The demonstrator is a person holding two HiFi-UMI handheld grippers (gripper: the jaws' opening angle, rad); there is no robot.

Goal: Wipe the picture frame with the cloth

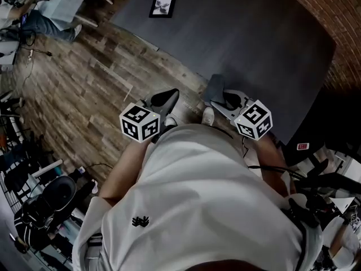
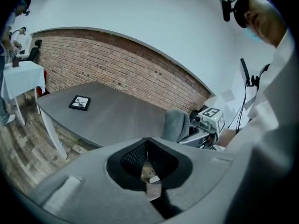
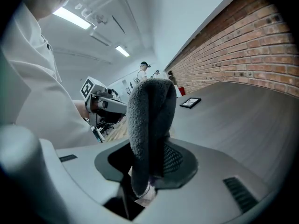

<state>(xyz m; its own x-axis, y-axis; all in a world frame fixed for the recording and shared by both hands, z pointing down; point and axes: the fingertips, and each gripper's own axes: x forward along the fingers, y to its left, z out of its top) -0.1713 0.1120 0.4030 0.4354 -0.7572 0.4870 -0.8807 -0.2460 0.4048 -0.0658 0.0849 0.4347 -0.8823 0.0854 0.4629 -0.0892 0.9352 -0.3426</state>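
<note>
The black picture frame lies flat near the far end of the dark grey table, well away from both grippers. In the left gripper view the frame is small, and in the right gripper view the same frame lies far down the tabletop. My right gripper is shut on a grey cloth, which stands up out of the jaws. That cloth hangs over the table's near edge. My left gripper is shut with nothing in it, its jaws together, held over the wooden floor beside the table.
A brick wall runs behind the table. A white-covered table stands at the far left, with people beyond it. Wooden floor lies left of the grey table. Chairs and gear crowd the near left.
</note>
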